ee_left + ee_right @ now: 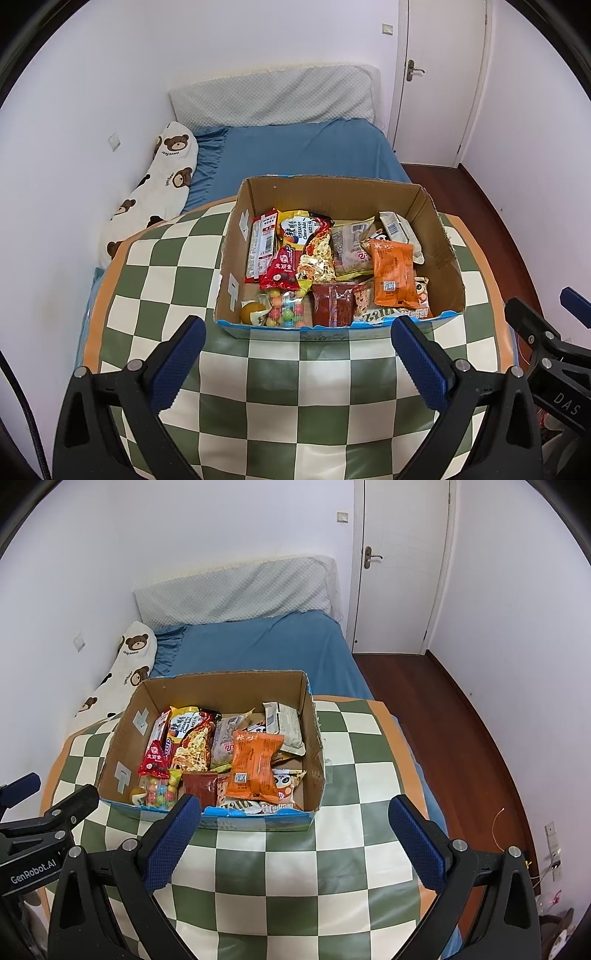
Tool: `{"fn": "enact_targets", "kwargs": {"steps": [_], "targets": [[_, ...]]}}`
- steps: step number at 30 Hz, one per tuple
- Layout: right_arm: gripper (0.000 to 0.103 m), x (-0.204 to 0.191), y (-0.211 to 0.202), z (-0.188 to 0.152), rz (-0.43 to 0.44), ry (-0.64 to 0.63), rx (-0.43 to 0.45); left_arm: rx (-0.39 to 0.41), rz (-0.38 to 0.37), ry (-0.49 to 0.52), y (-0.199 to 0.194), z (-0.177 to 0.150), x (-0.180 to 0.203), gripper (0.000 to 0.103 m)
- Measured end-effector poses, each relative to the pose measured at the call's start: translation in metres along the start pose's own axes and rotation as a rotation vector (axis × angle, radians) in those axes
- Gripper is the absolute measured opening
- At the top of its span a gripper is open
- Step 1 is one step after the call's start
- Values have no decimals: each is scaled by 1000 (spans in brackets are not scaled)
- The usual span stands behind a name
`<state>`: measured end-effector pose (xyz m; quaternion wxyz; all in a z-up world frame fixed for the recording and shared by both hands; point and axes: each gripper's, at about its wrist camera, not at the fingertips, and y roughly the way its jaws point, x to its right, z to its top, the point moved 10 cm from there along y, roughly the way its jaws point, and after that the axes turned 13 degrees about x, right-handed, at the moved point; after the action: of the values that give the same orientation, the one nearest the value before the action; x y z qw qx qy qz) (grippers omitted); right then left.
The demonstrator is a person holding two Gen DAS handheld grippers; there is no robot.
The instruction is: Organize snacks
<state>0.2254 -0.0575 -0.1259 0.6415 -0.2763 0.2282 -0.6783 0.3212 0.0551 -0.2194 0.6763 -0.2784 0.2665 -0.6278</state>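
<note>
snack packets all lie inside the cardboard box [439, 251] on the checked counter [295, 387]; none outside. left tongs [297, 354] and right tongs [295, 834], both released and empty, hover before the box: either sorting is due or it is finished.

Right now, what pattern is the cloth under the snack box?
Green and cream checks with an orange border on the cloth; clearest in the right wrist view.

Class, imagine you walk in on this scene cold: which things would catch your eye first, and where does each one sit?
First, the open cardboard box crammed with bright snack packets, standing on the green-and-cream checked cloth; an orange packet lies on top toward its right side. Next, both open blue-padded grippers, the left gripper and the right gripper, hover empty just short of the box. Behind lies a blue bed.
</note>
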Motion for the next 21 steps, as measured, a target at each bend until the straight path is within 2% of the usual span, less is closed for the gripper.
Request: {"fn": "enact_targets", "kwargs": {"steps": [21], "targets": [[103,3,0,-2,4,8,-3,-1,-1,-3,-5,-3,2,103]]}}
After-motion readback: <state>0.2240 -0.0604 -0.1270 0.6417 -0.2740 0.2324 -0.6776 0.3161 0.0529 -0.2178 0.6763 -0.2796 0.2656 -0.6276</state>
